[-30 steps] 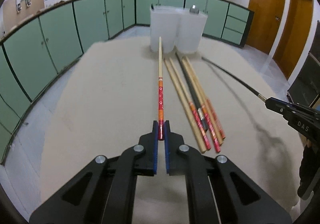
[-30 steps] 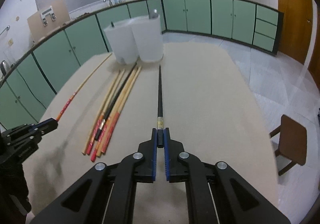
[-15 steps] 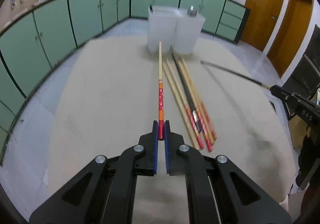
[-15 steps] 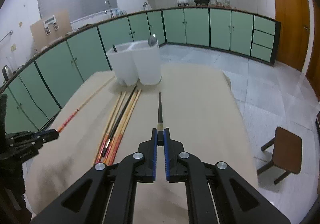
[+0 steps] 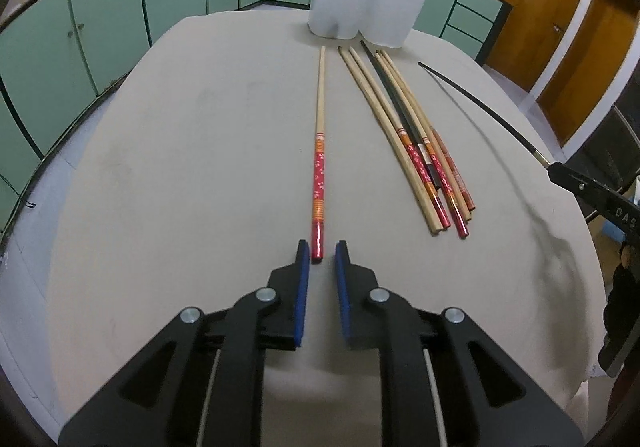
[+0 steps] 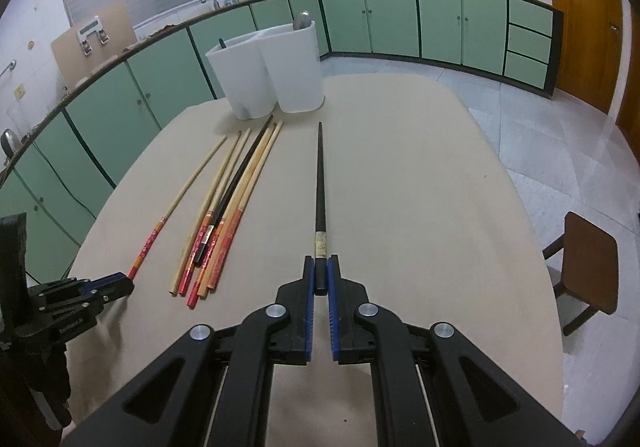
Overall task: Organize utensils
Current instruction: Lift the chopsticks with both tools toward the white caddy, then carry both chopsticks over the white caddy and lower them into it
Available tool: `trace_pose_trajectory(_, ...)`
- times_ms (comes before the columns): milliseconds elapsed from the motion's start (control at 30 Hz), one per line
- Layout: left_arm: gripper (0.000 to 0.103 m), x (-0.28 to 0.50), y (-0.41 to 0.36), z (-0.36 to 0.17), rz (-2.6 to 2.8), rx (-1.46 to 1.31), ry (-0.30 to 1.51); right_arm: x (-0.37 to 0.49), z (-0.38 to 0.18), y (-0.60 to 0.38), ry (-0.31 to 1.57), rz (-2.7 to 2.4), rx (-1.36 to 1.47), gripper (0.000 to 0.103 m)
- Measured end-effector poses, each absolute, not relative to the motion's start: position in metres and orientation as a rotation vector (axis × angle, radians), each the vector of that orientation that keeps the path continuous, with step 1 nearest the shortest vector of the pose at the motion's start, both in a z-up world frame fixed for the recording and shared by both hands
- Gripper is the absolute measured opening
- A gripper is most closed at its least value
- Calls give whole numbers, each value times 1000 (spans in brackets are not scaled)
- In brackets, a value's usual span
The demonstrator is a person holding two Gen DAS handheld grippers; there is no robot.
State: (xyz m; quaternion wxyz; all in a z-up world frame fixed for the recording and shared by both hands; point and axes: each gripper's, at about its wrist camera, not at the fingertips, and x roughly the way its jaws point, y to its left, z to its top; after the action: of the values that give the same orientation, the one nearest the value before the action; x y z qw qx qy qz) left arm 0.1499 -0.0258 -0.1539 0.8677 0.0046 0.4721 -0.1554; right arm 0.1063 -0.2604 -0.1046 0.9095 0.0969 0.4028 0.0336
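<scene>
Down at my left gripper (image 5: 321,252) the blue jaws have just been opening: the red-handled chopstick (image 5: 319,175) lies flat on the beige table (image 5: 180,167), its butt between the pads but no longer pinched, so I'd call that one set down. Right of it sits the bundle of chopsticks (image 5: 416,143), still loose on the cloth, and beyond them the white utensil holder (image 5: 368,7) stands at the far end. Over on my right wrist view, the right gripper (image 6: 320,273) is clamped narrow on the butt of the black chopstick (image 6: 320,183), tip pointing toward the holder. A spoon (image 6: 302,21) and one dark handle already poke out of the holder. By my reckoning we're early: most sticks remain on the table, none of them sorted into the holder yet.
</scene>
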Motion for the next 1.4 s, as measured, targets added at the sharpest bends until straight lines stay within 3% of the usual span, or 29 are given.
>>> trace_pose_trajectory(433, 5, 146, -31, -144, -265, 37, 960, 104, -95, -264, 804, 69, 196, 6)
trace_pose_trajectory(967, 5, 149, -26, 4, -341, 49, 656, 121, -9, -280, 653, 88, 131, 6)
trace_pose_trajectory(1400, 5, 218, -60, 59, -439, 97, 577, 191, 57, -282, 667, 180, 82, 6)
